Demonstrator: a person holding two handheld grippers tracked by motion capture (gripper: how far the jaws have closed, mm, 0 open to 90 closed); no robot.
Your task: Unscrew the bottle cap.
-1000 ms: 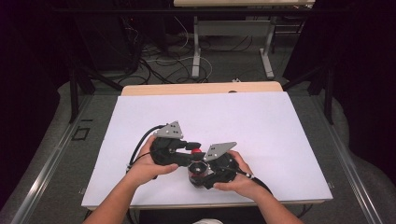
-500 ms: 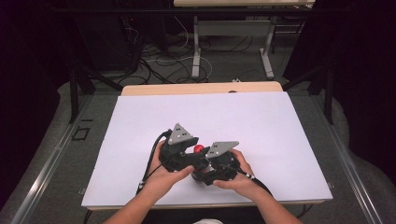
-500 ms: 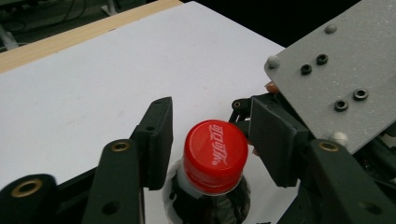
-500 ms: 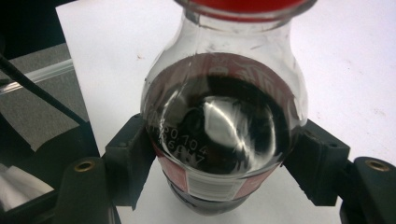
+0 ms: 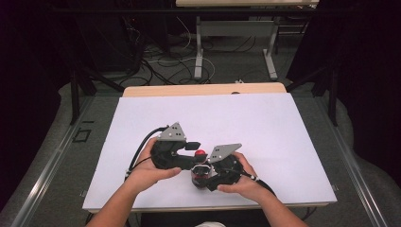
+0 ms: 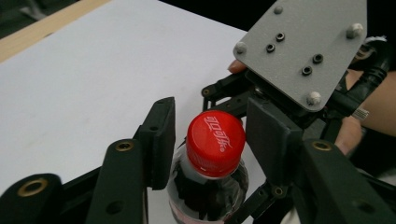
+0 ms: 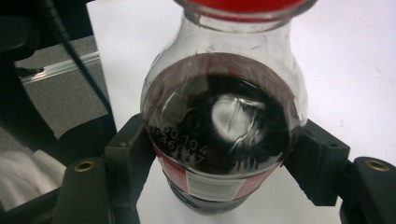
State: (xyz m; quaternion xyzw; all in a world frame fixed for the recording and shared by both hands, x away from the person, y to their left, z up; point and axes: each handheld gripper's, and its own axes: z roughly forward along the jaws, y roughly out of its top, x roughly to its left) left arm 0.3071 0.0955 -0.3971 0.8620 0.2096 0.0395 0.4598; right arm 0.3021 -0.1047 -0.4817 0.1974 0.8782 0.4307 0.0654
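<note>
1. A clear plastic bottle of dark cola [image 7: 224,126] with a red screw cap [image 6: 215,142] stands near the front edge of the white-topped bench [image 5: 265,123], between the person's two hands, a little right of the bench's middle in the high view.

2. The right gripper [image 7: 224,163] is clenched on the bottle's body: in the right gripper view its two black fingers [image 7: 128,154] press against both sides of the bottle, just above the red and white label [image 7: 205,184]. The right hand [image 5: 241,182] wraps around this gripper low on the bench.

3. The left gripper [image 6: 208,140] is up at the bottle's top, its black fingers [image 6: 159,135] standing on either side of the red cap. A narrow gap shows between the cap and each pad, so the cap sits between them without being pinched. These fingers have just been closing a little around the cap.

4. The left hand [image 5: 149,168] holds its gripper beside the bottle, with the grey three-cornered plate [image 5: 172,132] tilted up and a black cable [image 5: 142,146] looping off to the left.

5. The right gripper's grey plate [image 6: 299,51] shows just behind the cap in the left gripper view, with part of the right hand at its edges.

6. The cap carries white lettering across its top; the bottle's liquid reaches up to its shoulder, with a printed code visible on the glassy wall.
</note>
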